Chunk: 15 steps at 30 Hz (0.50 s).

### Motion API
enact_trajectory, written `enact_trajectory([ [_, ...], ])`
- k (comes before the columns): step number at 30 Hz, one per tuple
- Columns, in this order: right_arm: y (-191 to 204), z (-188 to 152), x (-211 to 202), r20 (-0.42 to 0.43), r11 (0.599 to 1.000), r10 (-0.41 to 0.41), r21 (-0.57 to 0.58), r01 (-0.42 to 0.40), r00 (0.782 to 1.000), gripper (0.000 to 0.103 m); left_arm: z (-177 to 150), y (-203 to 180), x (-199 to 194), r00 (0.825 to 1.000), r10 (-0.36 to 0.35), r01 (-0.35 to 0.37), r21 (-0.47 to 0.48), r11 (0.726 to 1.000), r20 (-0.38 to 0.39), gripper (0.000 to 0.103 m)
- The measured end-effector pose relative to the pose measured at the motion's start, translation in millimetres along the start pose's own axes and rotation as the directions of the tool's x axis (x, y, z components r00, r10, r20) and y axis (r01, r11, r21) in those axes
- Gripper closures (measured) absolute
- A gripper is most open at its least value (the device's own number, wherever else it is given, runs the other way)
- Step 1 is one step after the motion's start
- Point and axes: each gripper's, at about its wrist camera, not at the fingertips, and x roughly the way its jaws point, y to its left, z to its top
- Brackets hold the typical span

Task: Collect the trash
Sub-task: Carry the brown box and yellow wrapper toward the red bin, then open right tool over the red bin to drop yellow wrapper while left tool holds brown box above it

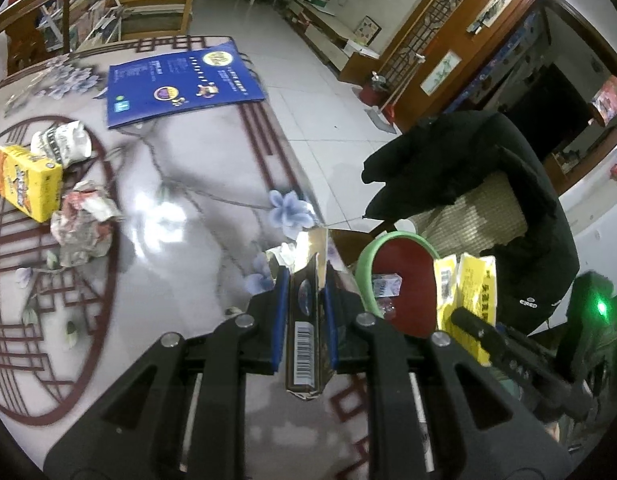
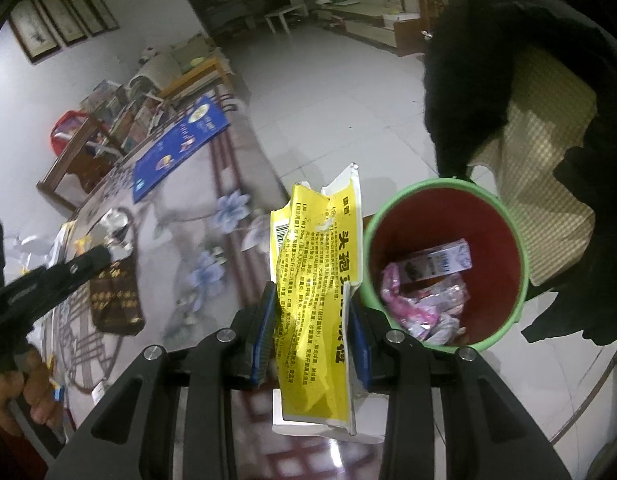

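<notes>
My left gripper [image 1: 306,280] is shut on a flattened brown foil packet [image 1: 308,320] with a barcode, held over the table's right edge. It also shows in the right wrist view [image 2: 116,300]. My right gripper [image 2: 312,300] is shut on a torn yellow packet [image 2: 316,280] just left of a red bin with a green rim [image 2: 524,264]. The bin [image 1: 362,268] holds a small carton [image 2: 440,260] and pink wrappers [image 2: 412,308]. More trash lies at the table's left: a yellow box [image 1: 28,180], crumpled paper [image 1: 82,224] and a crumpled wrapper [image 1: 64,142].
A blue booklet [image 1: 180,80] lies at the table's far edge [image 1: 268,140]. A chair draped with a black jacket [image 1: 488,176] stands behind the bin. Tiled floor [image 1: 308,60] lies beyond. Wooden chairs stand at the far left.
</notes>
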Motion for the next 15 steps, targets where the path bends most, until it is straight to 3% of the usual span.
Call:
enact_trajectory([
  [15, -76, 43, 2, 0.031, 0.993, -0.095, 0.076, 0.093, 0.995, 0.069, 3, -44, 37, 0.998, -0.012, 0.014, 0.033, 0.999, -0.058, 0.087],
])
